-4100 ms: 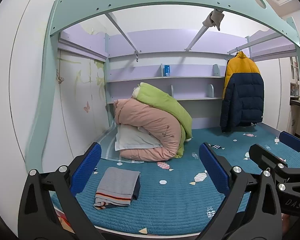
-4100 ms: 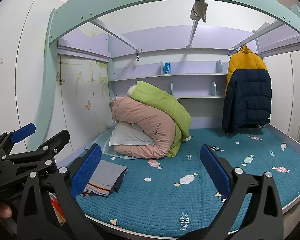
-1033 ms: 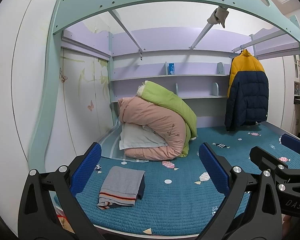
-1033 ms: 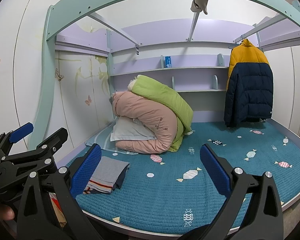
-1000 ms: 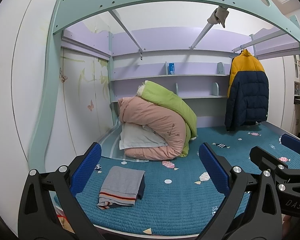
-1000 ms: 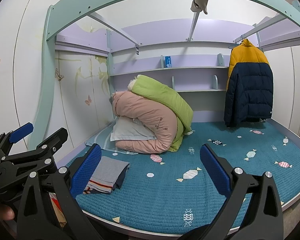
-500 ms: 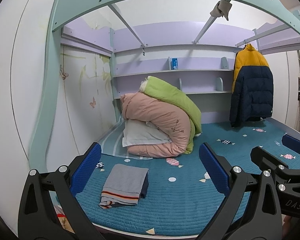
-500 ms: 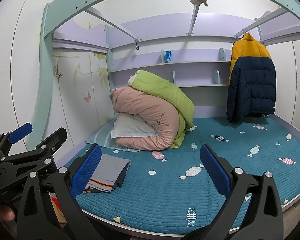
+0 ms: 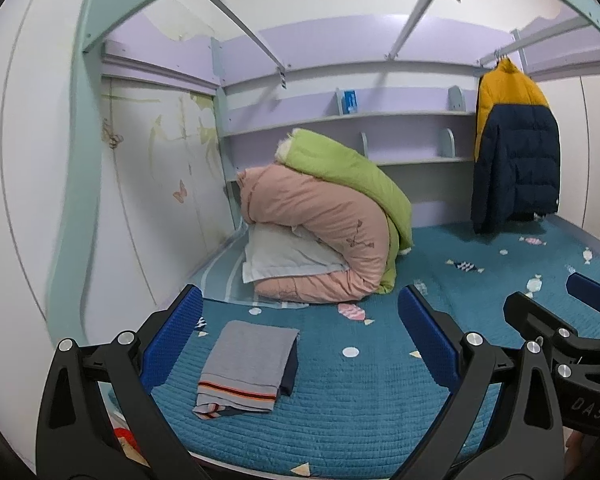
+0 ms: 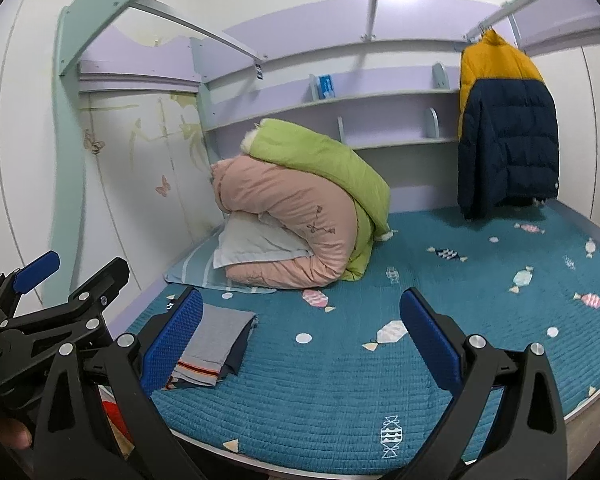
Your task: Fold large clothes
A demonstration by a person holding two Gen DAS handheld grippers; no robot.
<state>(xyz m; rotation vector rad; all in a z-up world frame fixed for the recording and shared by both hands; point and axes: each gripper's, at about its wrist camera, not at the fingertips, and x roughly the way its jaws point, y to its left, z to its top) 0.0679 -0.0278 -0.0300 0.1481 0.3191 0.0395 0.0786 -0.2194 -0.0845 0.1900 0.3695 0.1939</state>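
Right now your left gripper (image 9: 298, 334) and right gripper (image 10: 300, 336) both gape wide, holding nothing. Your folded clothes (image 9: 248, 364) lie lengthwise away from you on the bed (image 9: 380, 420), striped end nearest; "DAS" marks the right gripper.

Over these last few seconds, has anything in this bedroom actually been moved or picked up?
Only the cameras moved: both open grippers, left gripper and right gripper, drew closer to the teal candy-print bed cover. Nothing was gripped or released. The folded grey striped garment, the pink and green quilts and the hanging yellow-and-navy puffer jacket lie as before.
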